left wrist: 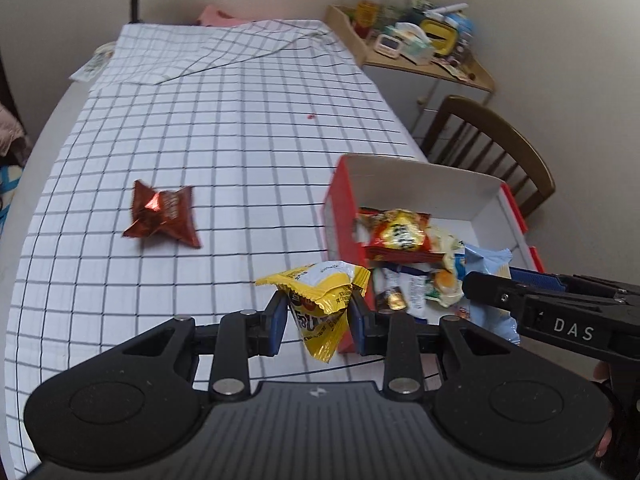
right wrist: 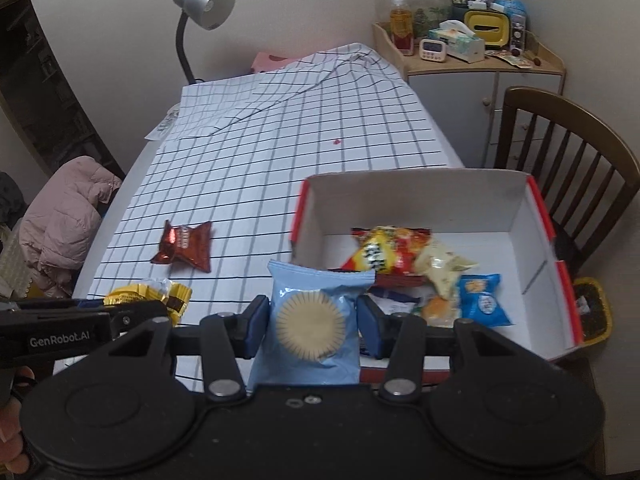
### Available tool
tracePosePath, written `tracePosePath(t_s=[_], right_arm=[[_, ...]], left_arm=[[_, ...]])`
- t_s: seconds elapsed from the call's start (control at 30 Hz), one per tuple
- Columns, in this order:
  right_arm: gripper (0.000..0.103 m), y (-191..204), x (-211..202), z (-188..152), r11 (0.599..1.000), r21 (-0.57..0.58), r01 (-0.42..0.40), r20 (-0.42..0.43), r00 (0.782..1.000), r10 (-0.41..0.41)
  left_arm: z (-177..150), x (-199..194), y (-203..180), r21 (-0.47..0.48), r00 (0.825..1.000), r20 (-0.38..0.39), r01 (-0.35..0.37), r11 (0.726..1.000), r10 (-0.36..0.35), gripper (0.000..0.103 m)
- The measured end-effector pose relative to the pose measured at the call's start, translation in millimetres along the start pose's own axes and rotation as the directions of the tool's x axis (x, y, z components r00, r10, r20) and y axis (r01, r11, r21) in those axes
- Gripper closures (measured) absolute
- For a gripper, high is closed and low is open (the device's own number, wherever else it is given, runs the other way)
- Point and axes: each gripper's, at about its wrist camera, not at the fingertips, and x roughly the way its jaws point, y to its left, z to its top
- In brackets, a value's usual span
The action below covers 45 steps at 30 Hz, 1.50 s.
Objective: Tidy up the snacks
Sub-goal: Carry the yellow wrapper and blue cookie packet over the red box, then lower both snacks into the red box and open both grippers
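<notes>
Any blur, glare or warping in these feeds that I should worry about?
Left wrist: fisheye bows the tablecloth grid, the brown packet is slightly smeared with foil glare, and the far shelf is soft. Right wrist: the light blue packet is close and soft; corners vignette black.

Soft, even indoor light is falling across the checked tablecloth (left wrist: 224, 128), leaving only faint shadows under the brown snack packet (left wrist: 164, 214) and inside the red-and-white box (right wrist: 420, 196). The desk lamp (right wrist: 206, 4) is catching a small highlight on its silver shade, though whether it is lit cannot be told. Glare is flashing off the brown packet's foil. Fisheye distortion is bending the grid lines and curving the walls toward dark, vignetted corners in both views. Motion blur is smearing the pale blue packet (right wrist: 312, 324) in the right wrist view and softening the shelf clutter (left wrist: 416, 36) in the left wrist view. Colours are looking slightly muted and grainy.
</notes>
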Motion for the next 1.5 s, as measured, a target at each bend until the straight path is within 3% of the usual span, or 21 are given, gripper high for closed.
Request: tracePosePath(t_s=[0.2, 0.73, 1.0, 1.27, 1.5], right_arm=[[0.056, -38, -6, 1, 1.000, -0.001, 0.017, -0.004, 1.000, -0.017], [0.057, -129, 11, 11, 0.996, -0.007, 0.087, -0.031, 0.996, -0.087], [0.057, -157, 49, 11, 0.996, -0.022, 0.089, -0.084, 0.992, -0.090], [0.057, -147, 72, 10, 0.995, -0.067, 0.074, -0.115, 0.990, -0.081], [0.056, -143, 83, 0, 0.993, -0.101, 0.063, -0.154, 0.985, -0.078]], left_arm=[[11, 12, -52, 0.108, 1.000, -0.008, 0.006, 0.994, -0.005, 0.071], [25, 82, -137, 0.215, 0.990, -0.138, 0.034, 0.976, -0.004, 0.071], [26, 130, -155, 0.238, 0.975, -0.214, -0.003, 0.971, 0.055, 0.071], [17, 168, -151, 0.236, 0.953, -0.283, -0.040, 0.971, 0.108, 0.071], [2, 182, -149, 0.236, 0.943, -0.308, -0.050, 0.970, 0.123, 0.071]])
